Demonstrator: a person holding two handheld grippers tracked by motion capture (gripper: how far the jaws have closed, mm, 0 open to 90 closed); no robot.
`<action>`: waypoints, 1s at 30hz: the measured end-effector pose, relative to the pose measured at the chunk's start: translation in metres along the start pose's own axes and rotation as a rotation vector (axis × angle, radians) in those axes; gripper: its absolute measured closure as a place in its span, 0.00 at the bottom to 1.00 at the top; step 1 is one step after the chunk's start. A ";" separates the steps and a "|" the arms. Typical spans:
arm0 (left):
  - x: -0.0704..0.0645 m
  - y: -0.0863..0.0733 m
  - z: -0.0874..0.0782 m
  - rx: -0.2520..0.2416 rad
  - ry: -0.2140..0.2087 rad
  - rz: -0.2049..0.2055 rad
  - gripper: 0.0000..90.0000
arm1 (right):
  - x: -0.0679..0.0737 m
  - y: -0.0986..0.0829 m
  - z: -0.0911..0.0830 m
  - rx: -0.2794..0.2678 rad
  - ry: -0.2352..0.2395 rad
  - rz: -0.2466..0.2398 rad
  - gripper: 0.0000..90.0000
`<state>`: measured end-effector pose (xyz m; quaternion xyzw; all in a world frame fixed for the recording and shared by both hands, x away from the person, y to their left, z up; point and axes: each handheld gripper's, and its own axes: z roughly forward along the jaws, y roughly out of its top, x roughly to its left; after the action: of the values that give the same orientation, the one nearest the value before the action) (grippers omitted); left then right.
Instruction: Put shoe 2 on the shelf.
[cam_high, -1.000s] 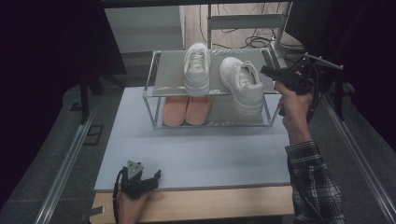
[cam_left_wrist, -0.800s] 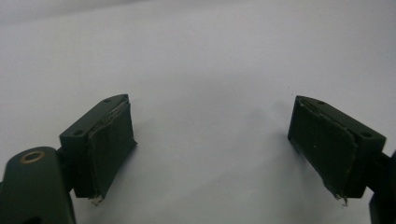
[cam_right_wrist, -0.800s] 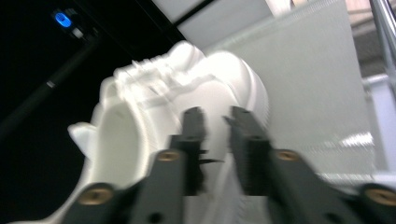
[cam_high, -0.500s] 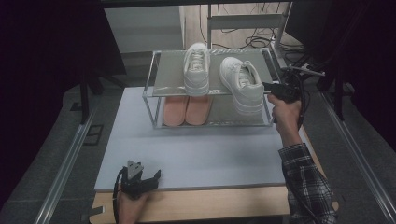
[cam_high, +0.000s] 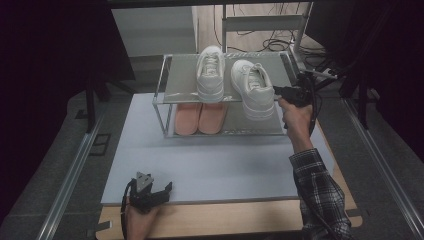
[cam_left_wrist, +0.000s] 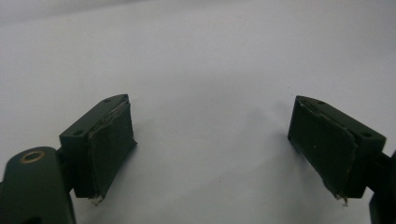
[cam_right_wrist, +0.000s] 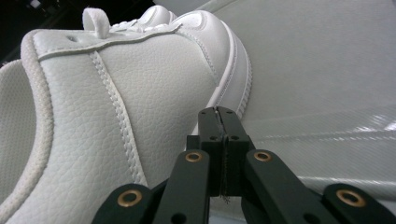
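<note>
Shoes, white: two are counted on the top shelf of the rack (cam_high: 172, 80); the right shoe (cam_high: 253, 89) is found just left of the right gripper (cam_high: 278, 90), the left shoe (cam_high: 210, 74) farther left of it, close beside its mate.
Shoes, pink: two (cam_high: 199, 118) are seen side by side on the lower shelf, below and left of the right gripper.
Right shoe: it is set askew, its heel overhanging the shelf's front edge; in the right gripper view its heel side (cam_right_wrist: 140, 88) is seen against the jaw tips, though whether they touch cannot be told.
Right gripper: it is held at the shoe's right side; in its own view the gripper (cam_right_wrist: 219, 122) is seen clenched, the two jaws pressed flat together with nothing between them.
Left gripper: it (cam_high: 159, 191) is held well apart from the rack, at the mat's near edge; in its own view the pads (cam_left_wrist: 111, 140) are seen spread wide, released, with bare mat (cam_left_wrist: 210, 70) between them.
Grippers: two are counted.
Shelves: two are counted.
</note>
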<state>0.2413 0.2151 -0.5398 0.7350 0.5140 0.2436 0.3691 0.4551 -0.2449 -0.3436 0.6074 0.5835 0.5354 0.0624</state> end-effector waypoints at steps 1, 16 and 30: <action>0.000 0.000 0.000 -0.001 0.001 0.001 0.16 | 0.001 0.000 0.002 -0.001 0.001 -0.007 0.99; 0.000 0.000 0.000 -0.003 0.002 -0.001 0.16 | 0.009 -0.009 -0.023 -0.010 0.070 -0.066 0.99; 0.000 0.000 0.000 -0.002 0.002 0.002 0.16 | 0.018 -0.048 -0.074 0.037 0.219 -0.137 0.99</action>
<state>0.2414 0.2149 -0.5399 0.7350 0.5133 0.2452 0.3690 0.3662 -0.2565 -0.3365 0.5051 0.6368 0.5822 0.0234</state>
